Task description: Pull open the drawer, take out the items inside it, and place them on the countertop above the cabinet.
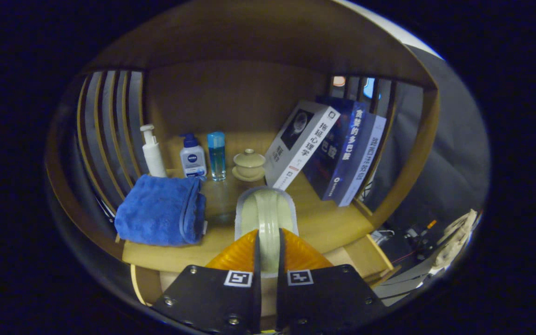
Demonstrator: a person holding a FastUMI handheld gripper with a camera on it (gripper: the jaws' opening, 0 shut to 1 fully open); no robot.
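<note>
Clamping pale green slipper (266,211), gripper (268,253) above countertop (328,218).

Matt wooden countertop (328,223) (fluffy cloth towel (158,211))

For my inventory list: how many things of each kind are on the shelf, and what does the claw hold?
Bottles: 3
Books: 3
Towel: 1
Lidded cup: 1
Pale item in the claw: 1
Total: 9
</note>
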